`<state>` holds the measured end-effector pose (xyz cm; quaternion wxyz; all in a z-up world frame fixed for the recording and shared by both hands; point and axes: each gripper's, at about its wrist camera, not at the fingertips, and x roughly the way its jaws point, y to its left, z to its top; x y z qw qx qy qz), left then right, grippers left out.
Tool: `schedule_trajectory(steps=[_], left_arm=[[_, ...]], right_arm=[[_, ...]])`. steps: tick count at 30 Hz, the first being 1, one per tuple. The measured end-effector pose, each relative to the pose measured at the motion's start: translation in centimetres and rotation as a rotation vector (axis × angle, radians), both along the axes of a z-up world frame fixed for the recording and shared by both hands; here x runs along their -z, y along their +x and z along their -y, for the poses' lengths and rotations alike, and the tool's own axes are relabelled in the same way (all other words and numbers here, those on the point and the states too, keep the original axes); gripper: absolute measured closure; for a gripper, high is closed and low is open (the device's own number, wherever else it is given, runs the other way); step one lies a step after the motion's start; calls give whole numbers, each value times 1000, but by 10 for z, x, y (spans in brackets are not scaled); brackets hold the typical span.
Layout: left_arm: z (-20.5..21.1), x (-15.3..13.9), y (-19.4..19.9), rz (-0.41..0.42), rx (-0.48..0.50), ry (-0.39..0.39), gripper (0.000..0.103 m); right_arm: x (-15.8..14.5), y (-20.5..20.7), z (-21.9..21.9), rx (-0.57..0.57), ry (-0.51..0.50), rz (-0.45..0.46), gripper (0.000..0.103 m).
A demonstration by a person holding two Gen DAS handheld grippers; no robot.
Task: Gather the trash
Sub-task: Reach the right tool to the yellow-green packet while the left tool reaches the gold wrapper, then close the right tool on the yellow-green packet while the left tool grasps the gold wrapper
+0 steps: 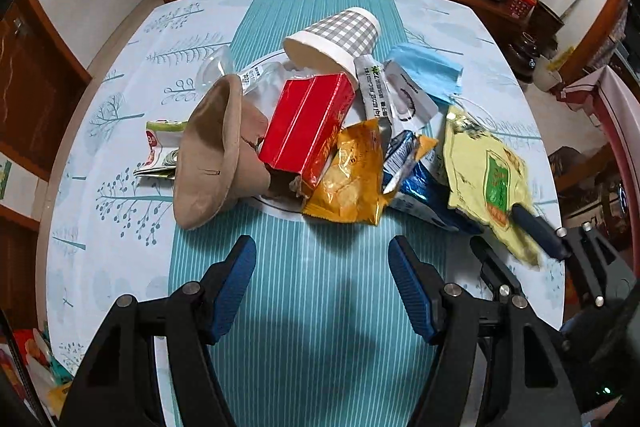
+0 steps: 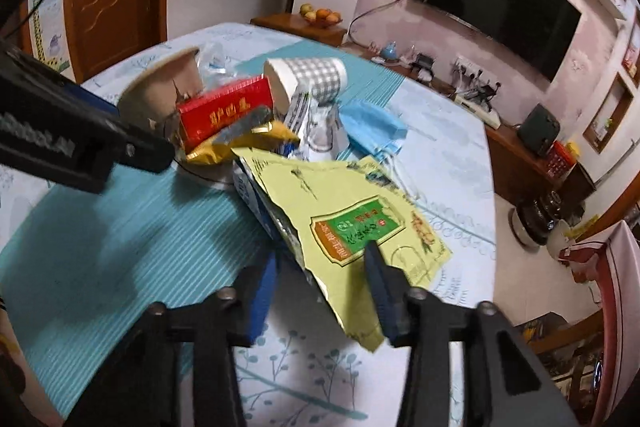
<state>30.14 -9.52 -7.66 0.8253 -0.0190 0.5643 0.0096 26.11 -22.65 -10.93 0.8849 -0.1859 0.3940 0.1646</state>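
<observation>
Left gripper (image 1: pixel 322 281) nearest the lens: jaws spread, nothing between them, poised over bare striped cloth of the desk (image 1: pixel 120 131) just short of the trash pile. Right gripper (image 2: pixel 324 283): jaws either side of the near corner of the yellow-green snack wrapper (image 2: pixel 344 211); frame is motion-blurred, so whether the pads actually press the film is uncertain – looks like a partial pinch at best.

Trash heaped mid-desk: brown paper bowl (image 1: pixel 212 151) on its side, red carton (image 1: pixel 304 127), orange chip bag (image 1: pixel 352 175), blue foil packet (image 1: pixel 420 187), checked paper cup (image 1: pixel 340 35) tipped over, blue face mask (image 1: pixel 424 67).

Risks:
- wrapper held only by its corner; thin slick film could slide out on lifting
- wrapper overlaps the blue foil packet, so a pull may drag neighbours off the pile
- cup and bowl lie on their sides and could roll if nudged
- the two grippers are near each other; a collision is possible if both reach in
</observation>
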Motion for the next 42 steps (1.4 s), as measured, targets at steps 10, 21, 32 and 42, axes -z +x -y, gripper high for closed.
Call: schedule_trajectory(steps=[10,21,32,42], left_arm=[[18,7,24,2,23,13,36],[31,31,46,-46,39,129,43],[26,22,49,-52,23,64,100],[2,-40,5,28,20,-73,100]], right_arm=[[-9,17,18,6,125,-56,102],[-37,30,38,38,321,-111,102],[-48,36,47,60,396,-118,103],[-83,21,55,96,503,-88,103]])
